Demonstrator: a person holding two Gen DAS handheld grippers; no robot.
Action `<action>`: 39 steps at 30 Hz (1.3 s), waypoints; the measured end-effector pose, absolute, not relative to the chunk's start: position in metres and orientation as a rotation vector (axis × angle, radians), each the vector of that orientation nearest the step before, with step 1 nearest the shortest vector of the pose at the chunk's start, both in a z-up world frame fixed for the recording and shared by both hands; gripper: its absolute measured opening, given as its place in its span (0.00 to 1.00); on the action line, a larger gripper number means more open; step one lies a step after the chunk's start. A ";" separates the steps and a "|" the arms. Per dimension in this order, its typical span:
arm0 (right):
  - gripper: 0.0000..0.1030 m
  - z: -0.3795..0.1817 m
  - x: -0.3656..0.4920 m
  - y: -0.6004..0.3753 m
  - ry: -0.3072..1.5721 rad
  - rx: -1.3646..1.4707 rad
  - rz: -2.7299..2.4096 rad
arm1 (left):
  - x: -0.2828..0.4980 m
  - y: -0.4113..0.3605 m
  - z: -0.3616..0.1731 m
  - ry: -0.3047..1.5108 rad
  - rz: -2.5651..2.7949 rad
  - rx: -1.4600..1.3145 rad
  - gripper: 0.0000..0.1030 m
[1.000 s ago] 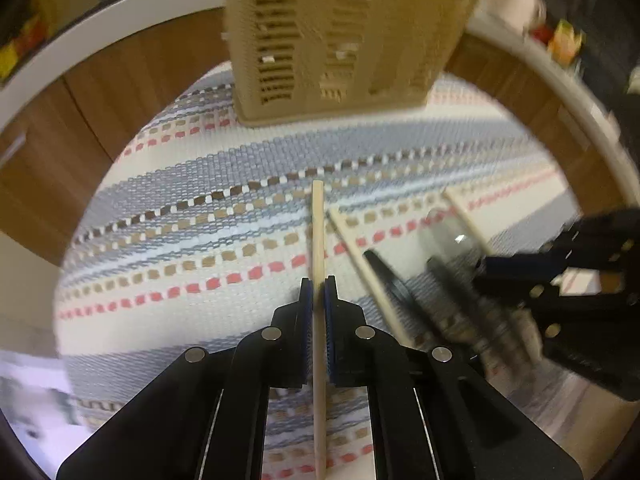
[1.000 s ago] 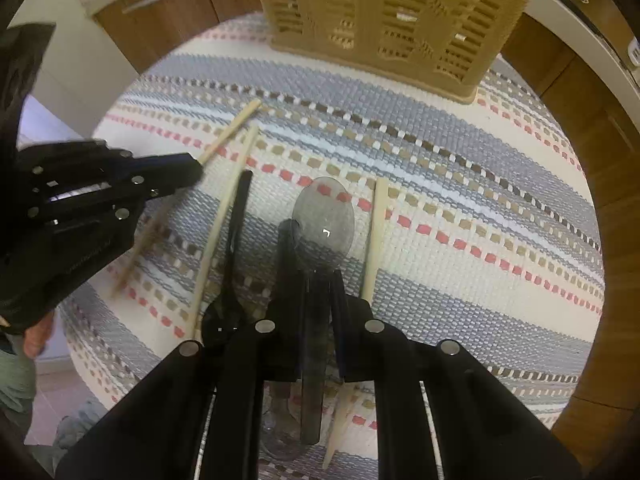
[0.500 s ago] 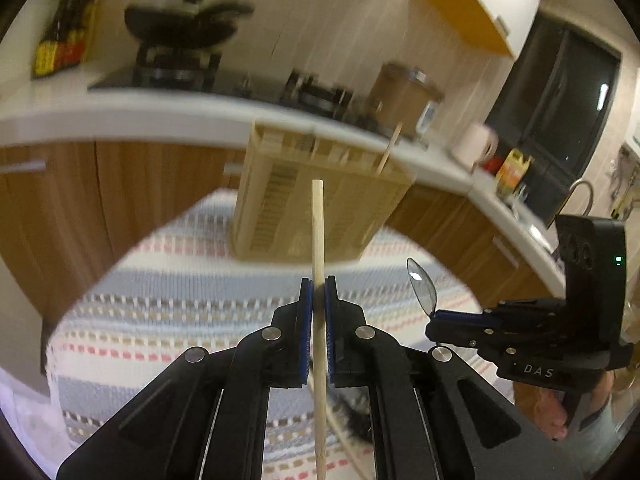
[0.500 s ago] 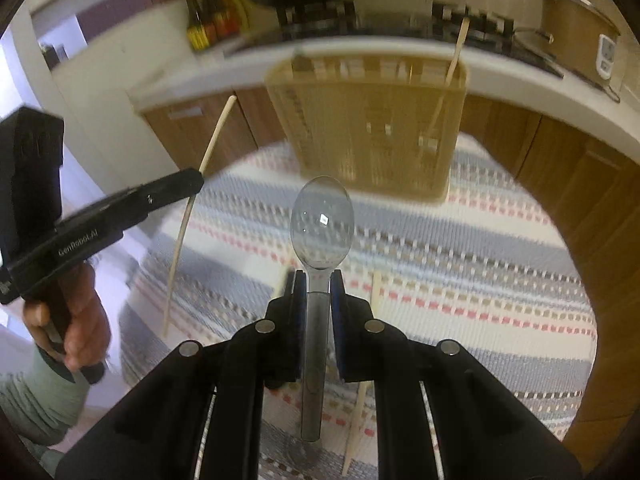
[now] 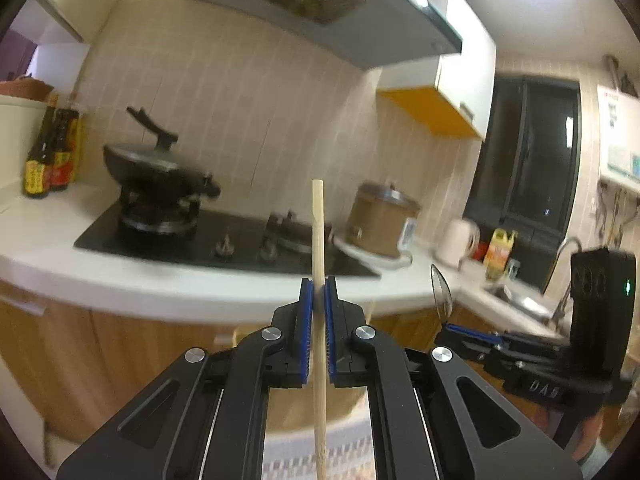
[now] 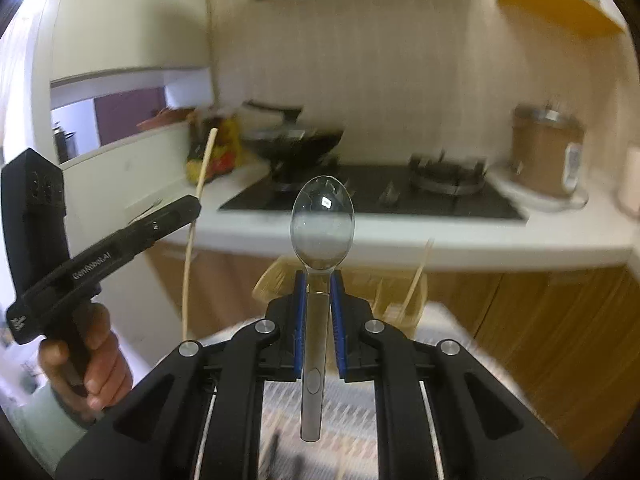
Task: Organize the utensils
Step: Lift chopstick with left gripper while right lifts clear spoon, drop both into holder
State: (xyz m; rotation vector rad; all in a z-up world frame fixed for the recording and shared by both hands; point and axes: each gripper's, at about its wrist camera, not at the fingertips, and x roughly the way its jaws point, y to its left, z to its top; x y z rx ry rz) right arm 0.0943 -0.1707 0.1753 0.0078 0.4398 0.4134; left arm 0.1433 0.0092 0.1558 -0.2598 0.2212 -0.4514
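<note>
Left gripper [image 5: 319, 286]: blue-padded jaws clamped on a wooden chopstick [image 5: 319, 232], which stands upright between the pads, its squared top end above the jaw tips and its lower end running down past the bottom of the left wrist view. Right gripper [image 6: 319, 280]: jaws closed on the handle of a clear plastic spoon [image 6: 322, 220], bowl up above the jaw tips, handle hanging down between the fingers. Both utensils are held in the air, clear of the striped mat [image 6: 352, 408] that shows blurred at the bottom of the right wrist view. Left to right in the left wrist view: sauce bottles [image 5: 50, 152] on the white counter [image 5: 120, 276], a black wok [image 5: 158, 172] on the stove [image 5: 224, 240], the chopstick at centre, a brown rice cooker [image 5: 380, 220], a white kettle [image 5: 456, 242], then the right gripper entering from the right edge with the spoon bowl edge-on above its tips. Left to right in the right wrist view: a person's hand [image 6: 86, 364] on the left gripper's handle, the chopstick rising from that gripper at a slight tilt, the spoon at centre, and behind it a tan slotted utensil basket [image 6: 400, 300] on the mat with another chopstick [image 6: 420, 276] leaning out of it. Basket outline is blurred; compartments cannot be told.
</note>
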 end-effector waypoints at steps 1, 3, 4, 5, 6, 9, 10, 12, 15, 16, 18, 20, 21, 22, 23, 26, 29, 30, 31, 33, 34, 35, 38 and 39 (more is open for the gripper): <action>0.10 0.179 0.096 -0.172 0.419 0.005 0.406 | 0.150 0.009 0.159 0.201 -0.452 -0.274 0.03; 0.10 0.185 0.106 -0.170 0.356 -0.015 0.356 | 0.161 0.008 0.163 0.169 -0.443 -0.292 0.03; 0.10 0.187 0.111 -0.169 0.328 -0.022 0.337 | 0.168 0.007 0.165 0.158 -0.422 -0.297 0.03; 0.10 0.189 0.116 -0.170 0.312 -0.026 0.324 | 0.171 0.007 0.165 0.151 -0.405 -0.299 0.03; 0.10 0.191 0.124 -0.170 0.286 -0.033 0.302 | 0.179 0.006 0.166 0.140 -0.394 -0.304 0.03; 0.10 0.192 0.146 -0.175 0.243 -0.034 0.272 | 0.200 0.004 0.162 0.122 -0.371 -0.306 0.03; 0.10 0.190 0.153 -0.176 0.233 -0.034 0.260 | 0.205 0.004 0.160 0.121 -0.372 -0.310 0.04; 0.10 0.184 0.168 -0.179 0.211 -0.032 0.228 | 0.217 0.003 0.152 0.106 -0.343 -0.299 0.04; 0.10 0.169 0.187 -0.181 0.214 -0.045 0.201 | 0.233 0.005 0.139 0.112 -0.338 -0.309 0.04; 0.10 0.164 0.192 -0.181 0.219 -0.048 0.194 | 0.238 0.006 0.134 0.117 -0.337 -0.316 0.04; 0.10 0.153 0.198 -0.182 0.222 -0.054 0.178 | 0.247 0.008 0.124 0.135 -0.327 -0.328 0.04; 0.10 0.143 0.204 -0.181 0.231 -0.061 0.171 | 0.253 0.010 0.113 0.144 -0.318 -0.340 0.04; 0.10 0.139 0.206 -0.181 0.232 -0.065 0.163 | 0.255 0.011 0.109 0.146 -0.312 -0.340 0.04; 0.10 0.135 0.207 -0.181 0.237 -0.067 0.163 | 0.256 0.011 0.106 0.146 -0.308 -0.340 0.04; 0.10 0.132 0.209 -0.182 0.241 -0.066 0.164 | 0.257 0.011 0.104 0.147 -0.306 -0.339 0.04; 0.10 0.123 0.212 -0.183 0.256 -0.059 0.166 | 0.257 0.011 0.097 0.144 -0.292 -0.327 0.04; 0.10 0.118 0.208 -0.183 0.267 -0.059 0.171 | 0.255 0.010 0.094 0.155 -0.304 -0.325 0.04; 0.10 0.116 0.206 -0.183 0.271 -0.060 0.174 | 0.253 0.011 0.093 0.164 -0.317 -0.322 0.04; 0.10 0.115 0.203 -0.183 0.279 -0.058 0.179 | 0.251 0.010 0.093 0.170 -0.325 -0.320 0.04; 0.11 0.114 0.196 -0.184 0.292 -0.049 0.185 | 0.246 0.010 0.093 0.182 -0.331 -0.316 0.05; 0.11 0.113 0.192 -0.186 0.307 -0.044 0.193 | 0.243 0.012 0.094 0.191 -0.338 -0.317 0.06; 0.11 0.113 0.189 -0.187 0.316 -0.040 0.198 | 0.239 0.013 0.095 0.203 -0.352 -0.315 0.07; 0.11 0.111 0.177 -0.196 0.346 -0.013 0.208 | 0.225 0.017 0.100 0.214 -0.371 -0.312 0.19; 0.14 0.110 0.173 -0.200 0.363 0.003 0.216 | 0.220 0.018 0.102 0.217 -0.382 -0.308 0.29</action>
